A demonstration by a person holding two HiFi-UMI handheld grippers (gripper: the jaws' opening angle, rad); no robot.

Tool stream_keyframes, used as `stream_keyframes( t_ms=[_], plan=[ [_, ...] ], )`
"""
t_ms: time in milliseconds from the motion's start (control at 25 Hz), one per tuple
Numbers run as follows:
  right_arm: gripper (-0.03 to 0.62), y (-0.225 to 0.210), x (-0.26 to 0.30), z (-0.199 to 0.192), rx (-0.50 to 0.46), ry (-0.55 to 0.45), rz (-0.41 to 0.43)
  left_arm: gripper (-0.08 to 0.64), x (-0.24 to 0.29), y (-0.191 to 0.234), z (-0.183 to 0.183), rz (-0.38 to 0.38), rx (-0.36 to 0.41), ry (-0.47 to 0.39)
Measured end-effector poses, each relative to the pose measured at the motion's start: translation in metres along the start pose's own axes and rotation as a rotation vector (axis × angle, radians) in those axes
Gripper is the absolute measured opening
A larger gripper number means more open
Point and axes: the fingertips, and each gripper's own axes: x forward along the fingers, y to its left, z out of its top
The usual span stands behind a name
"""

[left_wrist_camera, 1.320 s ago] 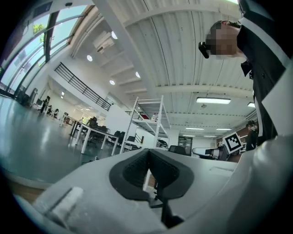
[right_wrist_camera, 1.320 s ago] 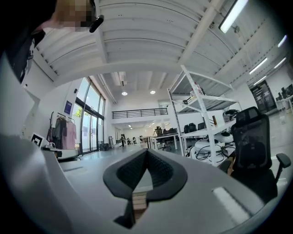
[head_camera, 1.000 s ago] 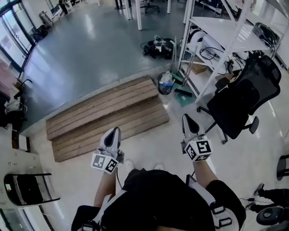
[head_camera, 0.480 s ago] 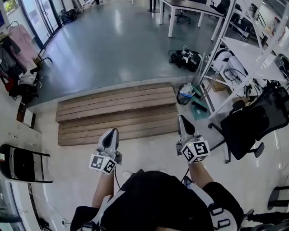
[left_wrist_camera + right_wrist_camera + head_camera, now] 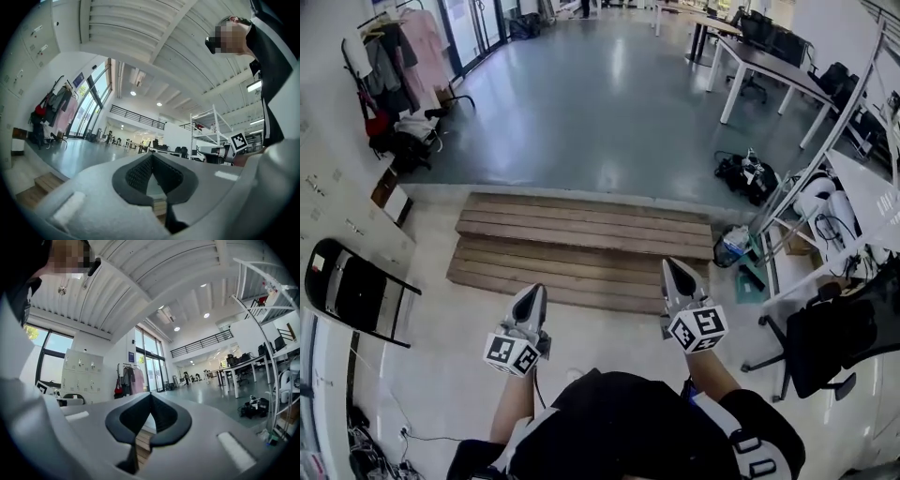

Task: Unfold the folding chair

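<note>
The folding chair stands folded flat and leaning against the white lockers, well off to the left of the left claw and farther again from the right claw; neither claw is near it and nothing touches it. Both claws are held out level in front of the person, side by side and apart from each other, pointing toward the wooden steps that lie just ahead of them on the pale floor. In the left gripper view the left claw has its dark pads brought together at the tips with nothing between them, and the right gripper view shows the right claw the same way, closed and empty. To the right of the right claw, near the white shelving rack, sits a black office chair, which has no part in the job. Judging from this, the work is at its very start: the approach to the chair, with unfolding not yet begun. The next move likely calls for swinging both claws round to the left and closing the gap to the lockers, then parting the jaws of each, one to take the backrest frame and the other the seat edge, so that the seat can be pulled away from the back. The chair leans loosely, so a careless first touch could make it slide down the lockers.
</note>
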Motion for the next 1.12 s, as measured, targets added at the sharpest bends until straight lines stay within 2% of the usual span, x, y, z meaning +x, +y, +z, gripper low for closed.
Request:
stream_keyframes(
  t_ms=[120, 320, 400, 640, 920, 1120],
  plan=[
    [0.005, 0.034, 0.033, -0.006, 0.019, -0.002, 0.066, -0.002, -0.021, 0.03, 0.009, 0.057, 0.008, 0.001],
    [0.005, 0.089, 0.085, -0.017, 0.062, -0.014, 0.169, -0.002, -0.051, 0.068, 0.021, 0.092, 0.07, -0.005],
    [0.005, 0.112, 0.104, -0.022, 0.062, -0.017, 0.216, -0.002, -0.064, 0.085, 0.029, 0.135, 0.077, -0.017],
    [0.005, 0.193, 0.16, -0.054, 0.101, 0.042, 0.421, -0.002, -0.135, 0.127, 0.045, 0.344, 0.09, -0.057],
    [0.005, 0.301, 0.205, -0.076, 0.079, 0.072, 0.647, -0.002, -0.226, 0.168, 0.06, 0.593, 0.111, -0.11],
    [0.005, 0.349, 0.23, -0.083, 0.081, 0.106, 0.76, -0.002, -0.259, 0.184, 0.062, 0.706, 0.107, -0.132]
  ],
)
